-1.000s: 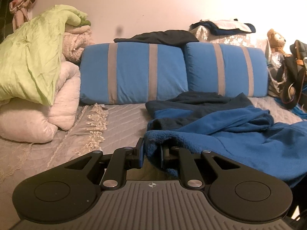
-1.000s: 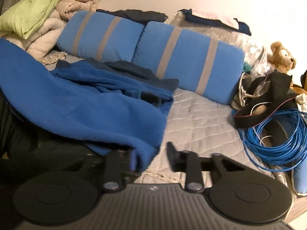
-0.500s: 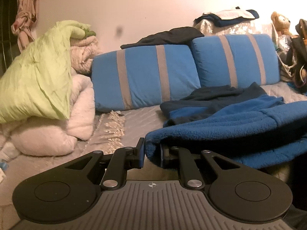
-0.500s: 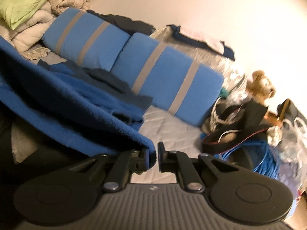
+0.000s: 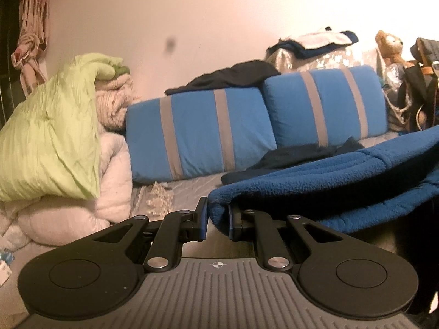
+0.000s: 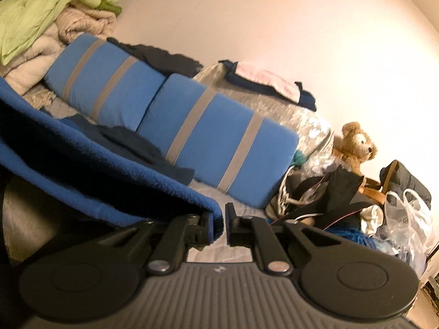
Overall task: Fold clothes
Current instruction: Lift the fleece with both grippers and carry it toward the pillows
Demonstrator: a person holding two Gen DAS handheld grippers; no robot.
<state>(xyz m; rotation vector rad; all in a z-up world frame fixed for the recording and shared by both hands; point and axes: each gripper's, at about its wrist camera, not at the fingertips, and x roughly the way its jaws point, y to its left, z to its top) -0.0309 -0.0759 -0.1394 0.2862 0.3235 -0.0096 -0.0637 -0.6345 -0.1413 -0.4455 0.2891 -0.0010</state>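
You hold the blue fleece (image 5: 315,181) pinched at both ends.

Your left gripper (image 5: 216,216) and right gripper (image 6: 219,226) each clamp a fleece edge, lifting it in front of the striped blue cushions (image 5: 203,134).

From my remote seat I see a plain pinkish wall (image 5: 219,13) in warm light, two blue grey-striped cushions (image 5: 197,134) against it on a quilted grey bed (image 6: 236,211), a lime-green duvet (image 5: 49,142) heaped at left, and a teddy bear (image 6: 354,145) at right.
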